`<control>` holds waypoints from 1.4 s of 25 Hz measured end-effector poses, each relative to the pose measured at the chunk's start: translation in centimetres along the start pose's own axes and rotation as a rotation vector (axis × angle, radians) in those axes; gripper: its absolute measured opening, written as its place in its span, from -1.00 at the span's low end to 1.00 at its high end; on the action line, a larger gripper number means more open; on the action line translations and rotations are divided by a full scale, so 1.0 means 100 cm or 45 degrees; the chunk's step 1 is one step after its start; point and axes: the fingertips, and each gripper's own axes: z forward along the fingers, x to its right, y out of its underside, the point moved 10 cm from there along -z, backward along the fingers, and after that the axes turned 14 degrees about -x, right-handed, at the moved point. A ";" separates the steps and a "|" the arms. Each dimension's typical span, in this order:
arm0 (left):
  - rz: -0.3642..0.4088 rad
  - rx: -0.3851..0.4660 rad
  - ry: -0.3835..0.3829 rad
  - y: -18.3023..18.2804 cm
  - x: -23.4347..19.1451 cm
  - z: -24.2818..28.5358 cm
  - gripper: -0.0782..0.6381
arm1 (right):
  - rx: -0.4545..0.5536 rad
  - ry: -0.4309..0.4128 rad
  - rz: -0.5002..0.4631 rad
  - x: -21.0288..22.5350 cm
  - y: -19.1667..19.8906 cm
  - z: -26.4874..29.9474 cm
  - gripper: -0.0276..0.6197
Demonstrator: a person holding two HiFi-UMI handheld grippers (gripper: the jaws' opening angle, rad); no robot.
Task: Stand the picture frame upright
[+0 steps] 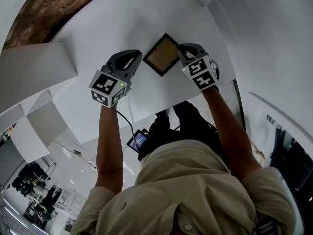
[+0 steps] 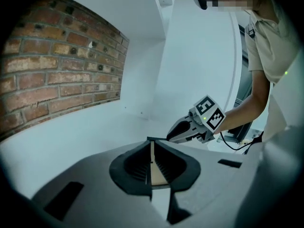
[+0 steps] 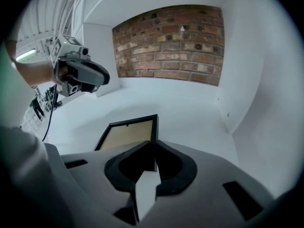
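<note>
One picture frame [image 1: 163, 54], two grippers, left gripper [image 1: 140, 58] and right gripper [image 1: 180, 49] both clamped on its edges

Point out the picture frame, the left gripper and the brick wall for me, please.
picture frame [image 1: 163, 54]: head view, on its tan centre panel.
left gripper [image 1: 139, 57]: head view, between its fingertips at the frame's corner.
brick wall [image 3: 168, 44]: right gripper view, middle of the brickwork.

Beige short-sleeved shirt [image 1: 186, 180], grey left claw [image 1: 138, 58] and right claw [image 1: 182, 49], black-and-white marker cubes [image 1: 108, 88]
</note>
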 end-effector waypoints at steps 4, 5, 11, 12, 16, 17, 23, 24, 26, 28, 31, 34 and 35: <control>-0.001 0.014 0.102 0.006 -0.014 0.019 -0.75 | 0.031 0.081 -0.216 -0.010 -0.014 -0.016 -0.79; 0.005 0.011 0.121 0.007 -0.018 0.025 -0.72 | 0.041 0.104 -0.270 -0.012 -0.018 -0.019 -0.79; 0.078 0.037 0.211 0.008 -0.033 0.052 -0.48 | 0.117 0.225 -0.553 -0.024 -0.034 -0.036 -0.79; 0.087 0.046 0.229 0.008 -0.035 0.054 -0.46 | 0.129 0.240 -0.597 -0.027 -0.036 -0.037 -0.79; 0.138 0.070 0.315 0.006 -0.036 0.057 -0.44 | 0.177 0.273 -0.748 -0.034 -0.043 -0.040 -0.79; 0.155 0.072 0.333 0.004 -0.034 0.057 -0.44 | 0.187 0.274 -0.773 -0.035 -0.044 -0.041 -0.79; 0.209 0.082 0.267 0.001 -0.029 0.055 -0.49 | 0.228 0.263 -0.814 -0.035 -0.044 -0.047 -0.78; 0.215 0.091 0.254 0.002 -0.028 0.055 -0.51 | 0.237 0.253 -0.799 -0.035 -0.044 -0.048 -0.77; 0.233 0.108 0.231 0.002 -0.026 0.053 -0.51 | 0.255 0.229 -0.748 -0.033 -0.044 -0.049 -0.74; 0.244 0.122 0.214 0.003 -0.024 0.051 -0.52 | 0.279 0.194 -0.659 -0.031 -0.044 -0.051 -0.65; 0.242 0.136 0.194 0.004 -0.021 0.048 -0.52 | 0.329 0.098 -0.470 -0.023 -0.041 -0.054 -0.51; 0.235 0.133 0.168 0.008 -0.017 0.045 -0.52 | 0.372 -0.067 -0.264 -0.014 -0.032 -0.055 -0.50; 0.236 0.132 0.161 0.010 -0.016 0.044 -0.52 | 0.377 -0.121 -0.210 -0.012 -0.030 -0.055 -0.51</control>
